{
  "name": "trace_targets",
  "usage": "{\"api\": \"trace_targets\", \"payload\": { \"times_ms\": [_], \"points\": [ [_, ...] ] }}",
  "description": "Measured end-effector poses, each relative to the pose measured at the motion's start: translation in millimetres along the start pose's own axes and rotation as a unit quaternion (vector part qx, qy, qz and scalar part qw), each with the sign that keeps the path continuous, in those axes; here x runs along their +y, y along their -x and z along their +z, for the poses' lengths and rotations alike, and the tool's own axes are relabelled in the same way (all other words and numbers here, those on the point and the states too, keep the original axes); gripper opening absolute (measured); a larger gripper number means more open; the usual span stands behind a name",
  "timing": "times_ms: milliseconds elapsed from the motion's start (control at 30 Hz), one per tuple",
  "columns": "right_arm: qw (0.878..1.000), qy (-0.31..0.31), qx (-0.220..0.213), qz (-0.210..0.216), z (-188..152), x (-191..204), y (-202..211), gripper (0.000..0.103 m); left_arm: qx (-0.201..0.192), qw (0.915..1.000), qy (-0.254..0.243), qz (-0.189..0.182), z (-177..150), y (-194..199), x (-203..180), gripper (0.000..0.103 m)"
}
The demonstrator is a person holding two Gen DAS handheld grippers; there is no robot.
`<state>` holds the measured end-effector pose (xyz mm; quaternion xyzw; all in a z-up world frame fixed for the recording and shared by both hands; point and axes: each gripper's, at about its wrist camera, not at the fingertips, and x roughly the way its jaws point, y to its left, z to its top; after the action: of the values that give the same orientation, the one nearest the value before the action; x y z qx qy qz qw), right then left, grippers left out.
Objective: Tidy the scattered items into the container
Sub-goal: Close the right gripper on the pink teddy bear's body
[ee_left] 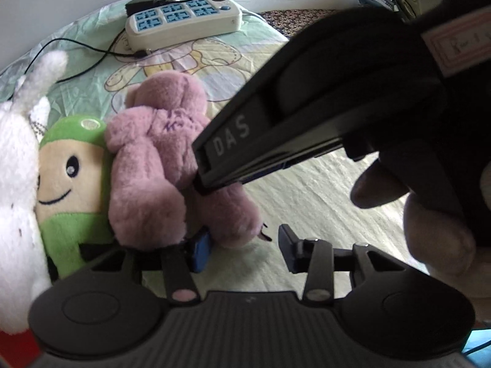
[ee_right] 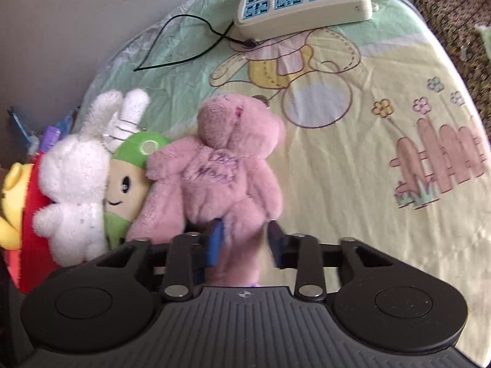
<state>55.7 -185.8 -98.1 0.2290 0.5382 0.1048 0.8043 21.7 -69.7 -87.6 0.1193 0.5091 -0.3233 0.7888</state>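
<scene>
A pink plush bear point(ee_right: 227, 165) lies face down on the cartoon-print sheet point(ee_right: 353, 184). My right gripper point(ee_right: 245, 239) is shut on one of its legs, the blue pads pressing from both sides. In the left wrist view the right gripper point(ee_left: 208, 184) reaches in from the upper right onto the pink bear point(ee_left: 153, 159). My left gripper point(ee_left: 244, 251) stands open at the bear's lower end; its left pad sits under the plush and its right pad is apart from it. A green plush doll point(ee_right: 129, 181) and a white plush rabbit point(ee_right: 76, 190) lean against the bear's left side.
A yellow and red plush point(ee_right: 18, 202) lies at the far left. A white power strip point(ee_right: 303, 3) with blue sockets, a black plug and a black cable point(ee_right: 172, 43) sits at the sheet's far end by the wall. A dark patterned cloth point(ee_right: 460, 24) borders the right. A hand point(ee_left: 429, 214) holds the right gripper.
</scene>
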Motion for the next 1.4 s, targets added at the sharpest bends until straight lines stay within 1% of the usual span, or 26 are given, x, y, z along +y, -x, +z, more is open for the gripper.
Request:
{"api": "trace_targets", "payload": {
  "times_ms": [67, 133, 233, 300, 333, 367, 400, 467, 500, 567, 667, 733, 767, 800, 867, 900, 967, 1133, 1200, 1267, 1300, 1400],
  "points": [
    [1.0, 0.01, -0.007, -0.014, -3, 1, 4, 0.024, -0.003, 0.9998, 0.003, -0.019, -1, 6, -2, 0.043],
    [1.0, 0.008, -0.011, -0.018, -6, -2, 11, 0.023, -0.004, 0.9995, -0.004, -0.032, -2, 8, -10, 0.043],
    [0.999, 0.017, -0.016, -0.025, -13, -6, 25, 0.022, -0.001, 0.9975, -0.033, -0.063, -7, 14, -29, 0.043],
    [0.999, 0.027, -0.013, -0.038, -19, -7, 33, 0.021, -0.003, 0.9953, -0.067, -0.069, -13, 19, -44, 0.044],
    [0.998, 0.032, -0.009, -0.046, -23, -8, 35, 0.017, -0.003, 0.9939, -0.084, -0.072, -16, 21, -51, 0.045],
    [0.998, 0.035, -0.006, -0.047, -27, -8, 37, 0.017, -0.002, 0.9927, -0.095, -0.075, -20, 22, -55, 0.047],
    [0.998, 0.037, -0.005, -0.047, -31, -9, 40, 0.016, 0.0, 0.9918, -0.101, -0.078, -22, 23, -57, 0.048],
    [0.998, 0.039, -0.003, -0.048, -38, -10, 44, 0.009, 0.003, 0.991, -0.105, -0.082, -28, 27, -57, 0.049],
    [0.998, 0.035, -0.002, -0.045, -40, -12, 45, 0.009, 0.001, 0.9911, -0.104, -0.082, -30, 31, -54, 0.049],
    [0.999, 0.021, -0.006, -0.034, -42, -16, 49, 0.01, -0.008, 0.9924, -0.092, -0.081, -32, 39, -45, 0.049],
    [0.999, -0.015, -0.039, -0.019, -36, -25, 60, 0.018, -0.029, 0.9961, -0.048, -0.069, -25, 47, -23, 0.049],
    [0.998, -0.036, -0.059, -0.01, -28, -30, 62, 0.032, -0.037, 0.9979, -0.017, -0.051, -15, 45, -8, 0.049],
    [0.997, -0.043, -0.065, -0.009, -24, -33, 60, 0.035, -0.037, 0.9983, 0.001, -0.045, -11, 41, 0, 0.049],
    [0.997, -0.046, -0.067, -0.013, -20, -34, 57, 0.036, -0.033, 0.9984, 0.017, -0.043, -6, 35, 6, 0.049],
    [0.997, -0.038, -0.067, -0.014, -14, -32, 49, 0.037, -0.032, 0.9976, 0.037, -0.05, -3, 31, 13, 0.049],
    [0.997, -0.033, -0.064, -0.011, -11, -30, 45, 0.037, -0.033, 0.9972, 0.043, -0.051, -3, 31, 15, 0.052],
    [0.998, -0.025, -0.058, -0.001, -9, -29, 39, 0.039, -0.034, 0.9973, 0.046, -0.047, -1, 31, 14, 0.056],
    [0.999, -0.016, -0.05, 0.007, -5, -27, 27, 0.041, -0.034, 0.9974, 0.053, -0.035, -4, 34, 18, 0.057],
    [0.998, -0.017, -0.052, 0.015, -3, -26, 25, 0.041, -0.034, 0.9974, 0.057, -0.03, -6, 35, 20, 0.061],
    [0.998, -0.015, -0.054, 0.017, -1, -26, 22, 0.043, -0.024, 0.9976, 0.062, -0.019, -9, 33, 23, 0.061],
    [0.998, -0.018, -0.053, 0.018, -1, -26, 20, 0.044, -0.022, 0.9976, 0.064, -0.017, -10, 32, 25, 0.061],
    [0.998, -0.025, -0.048, 0.031, 0, -28, 16, 0.046, -0.011, 0.9972, 0.072, -0.017, -10, 26, 30, 0.061]
  ]
}}
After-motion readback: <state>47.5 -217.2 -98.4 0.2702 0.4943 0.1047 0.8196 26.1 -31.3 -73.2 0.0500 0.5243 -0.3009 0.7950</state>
